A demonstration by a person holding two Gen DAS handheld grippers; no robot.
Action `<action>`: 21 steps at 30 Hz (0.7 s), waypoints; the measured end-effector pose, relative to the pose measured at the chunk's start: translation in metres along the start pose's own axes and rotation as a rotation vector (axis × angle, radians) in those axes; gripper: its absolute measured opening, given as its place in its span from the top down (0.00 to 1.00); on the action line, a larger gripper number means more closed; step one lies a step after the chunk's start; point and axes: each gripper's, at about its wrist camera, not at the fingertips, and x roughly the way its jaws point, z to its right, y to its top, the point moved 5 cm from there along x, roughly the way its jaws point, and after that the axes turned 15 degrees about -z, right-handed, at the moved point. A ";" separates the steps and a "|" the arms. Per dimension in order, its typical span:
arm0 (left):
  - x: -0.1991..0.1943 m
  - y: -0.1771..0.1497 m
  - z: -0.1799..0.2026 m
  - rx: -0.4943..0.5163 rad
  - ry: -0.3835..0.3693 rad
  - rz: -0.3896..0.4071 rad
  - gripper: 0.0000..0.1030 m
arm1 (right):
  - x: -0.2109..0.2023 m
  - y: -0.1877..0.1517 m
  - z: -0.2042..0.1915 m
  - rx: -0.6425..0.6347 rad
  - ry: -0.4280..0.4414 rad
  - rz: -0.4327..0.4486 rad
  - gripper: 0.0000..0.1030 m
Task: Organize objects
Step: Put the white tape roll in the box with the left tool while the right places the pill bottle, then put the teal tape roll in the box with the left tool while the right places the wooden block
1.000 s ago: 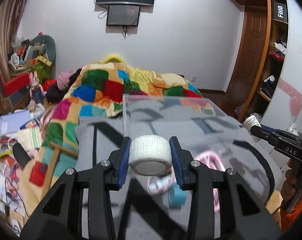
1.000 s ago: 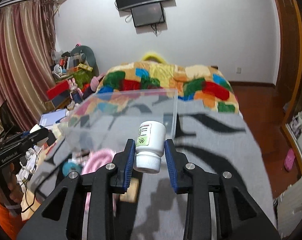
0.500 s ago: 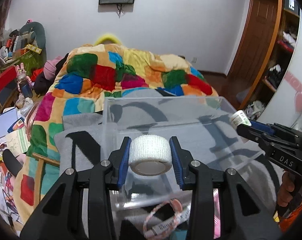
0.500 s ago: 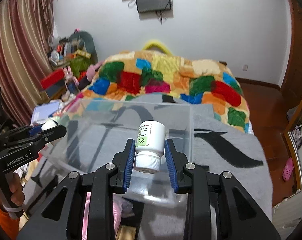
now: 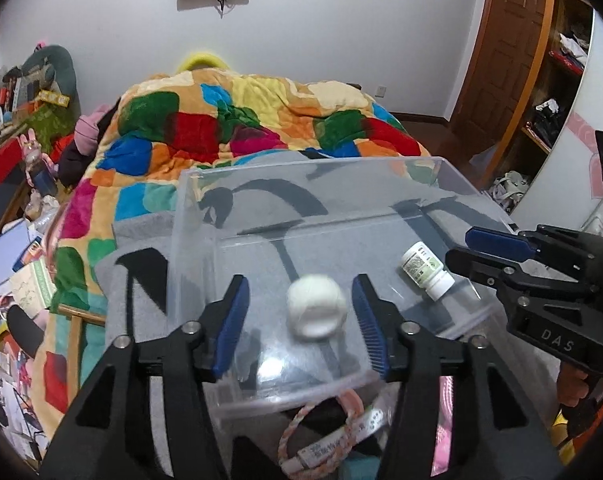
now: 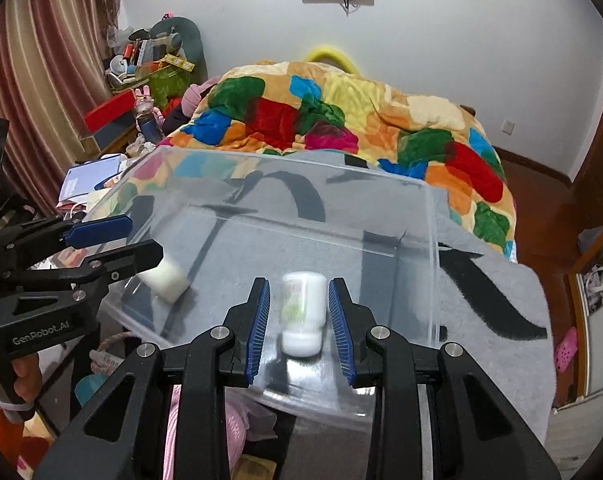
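A clear plastic bin (image 5: 317, 176) stands on a grey blanket on the bed; it also shows in the right wrist view (image 6: 431, 248). My left gripper (image 5: 301, 320) is open above the bin's near left part. A white bandage roll (image 5: 316, 306), blurred, is loose between the jaws inside the bin. My right gripper (image 6: 299, 324) is open over the near right part. A white pill bottle (image 6: 301, 312) with a green label, blurred, is free between the jaws. The bottle also shows in the left wrist view (image 5: 425, 270), the roll in the right wrist view (image 6: 163, 278).
A pink-white cord bracelet (image 5: 321, 428), a teal item (image 6: 87, 390) and pink things (image 6: 205, 432) lie on the grey blanket (image 6: 497, 320) in front of the bin. A patchwork quilt (image 5: 237, 120) covers the bed behind. Clutter fills the left floor (image 5: 17, 272). A wooden wardrobe (image 5: 513, 60) stands right.
Both grippers moved forward over the bin and opened. The bandage roll and the pill bottle left the jaws and are dropping into the bin.
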 end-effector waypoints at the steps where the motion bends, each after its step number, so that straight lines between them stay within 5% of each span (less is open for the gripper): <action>1: -0.004 -0.002 0.000 0.003 0.005 0.009 0.40 | -0.003 -0.001 -0.001 -0.003 -0.002 0.003 0.72; 9: -0.044 -0.026 0.003 0.016 0.034 0.089 0.33 | -0.041 -0.023 -0.006 -0.006 0.008 0.083 0.61; 12: -0.051 -0.039 0.003 0.012 0.038 0.110 0.21 | -0.052 -0.036 -0.006 -0.002 0.010 0.107 0.58; 21: -0.041 -0.083 0.006 0.011 0.005 0.078 0.21 | -0.043 -0.089 0.000 0.034 0.014 0.072 0.56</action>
